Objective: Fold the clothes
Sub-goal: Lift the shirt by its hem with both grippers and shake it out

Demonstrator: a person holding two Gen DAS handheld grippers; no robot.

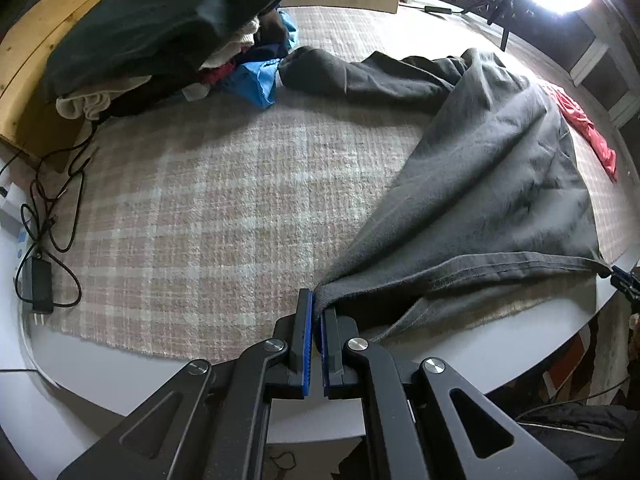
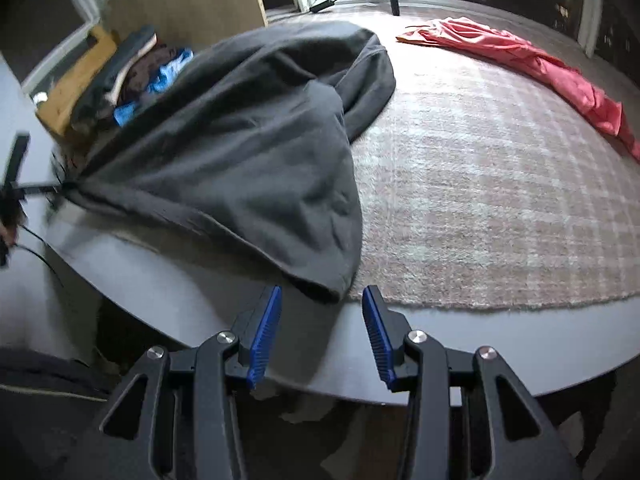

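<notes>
A dark grey garment (image 1: 480, 160) lies bunched on the plaid rug (image 1: 200, 200), one hem edge stretched along the table's near side. My left gripper (image 1: 318, 302) is shut on that hem's left corner, where the cloth bunches between the blue pads. In the right wrist view the same grey garment (image 2: 240, 140) ends in a rounded corner just in front of my right gripper (image 2: 323, 292). That gripper is open, fingers on either side of the corner and not touching it. The left gripper (image 2: 40, 188) shows blurred at the far left, pulling the hem taut.
A pile of mixed clothes (image 1: 160, 40) rests against a wooden box (image 1: 36, 60) at the back left. A red garment (image 2: 520, 60) lies on the rug's far right. Black cables and a power adapter (image 1: 40, 288) sit by the left edge. The table rim (image 2: 480, 344) curves close ahead.
</notes>
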